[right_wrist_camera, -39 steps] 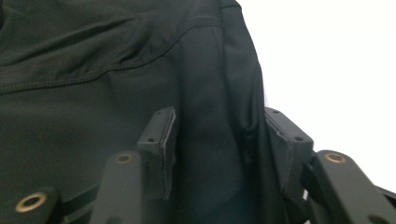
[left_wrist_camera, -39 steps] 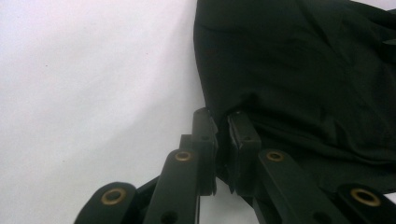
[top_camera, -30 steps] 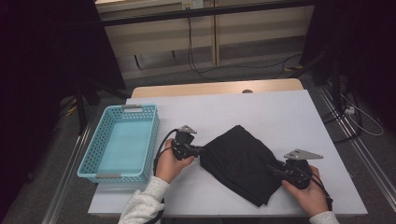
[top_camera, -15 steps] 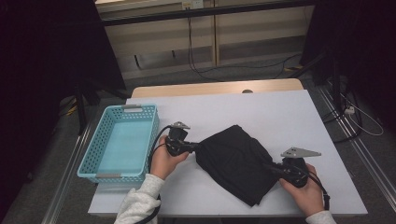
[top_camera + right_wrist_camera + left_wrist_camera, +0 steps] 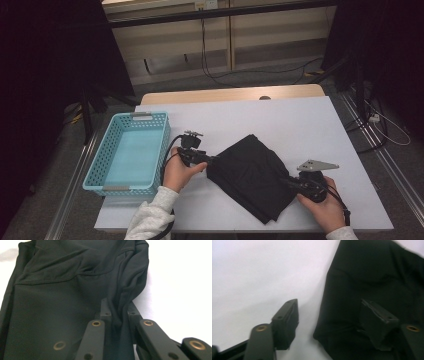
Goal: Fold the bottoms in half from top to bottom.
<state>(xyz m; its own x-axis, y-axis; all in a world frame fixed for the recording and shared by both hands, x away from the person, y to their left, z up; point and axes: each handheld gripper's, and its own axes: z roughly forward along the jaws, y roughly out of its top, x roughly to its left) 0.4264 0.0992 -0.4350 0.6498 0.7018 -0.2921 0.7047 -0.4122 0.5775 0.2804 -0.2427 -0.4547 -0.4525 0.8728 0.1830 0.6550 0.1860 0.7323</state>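
Note:
A black cloth (image 5: 252, 172) lies folded on the white table (image 5: 300, 120). My left gripper (image 5: 209, 160) is at the cloth's left corner. Its jaws have just been opening. In the left gripper view the left gripper (image 5: 332, 312) stands open, one jaw over bare table and the other over the cloth (image 5: 372, 272), with the cloth's edge between them and unpressed. My right gripper (image 5: 290, 182) is at the cloth's right edge. In the right gripper view the right gripper (image 5: 117, 307) is shut on a bunched fold of the cloth (image 5: 62, 290).
A light-blue plastic basket (image 5: 100, 165) stands empty at the table's left edge, close to the left hand. Bare white tabletop stretches behind and to the right of the cloth. The floor beyond has cables and dark stands.
Both hands stay at the cloth's two ends and the cloth keeps its place. The left gripper has drawn back slightly from the cloth's left corner.

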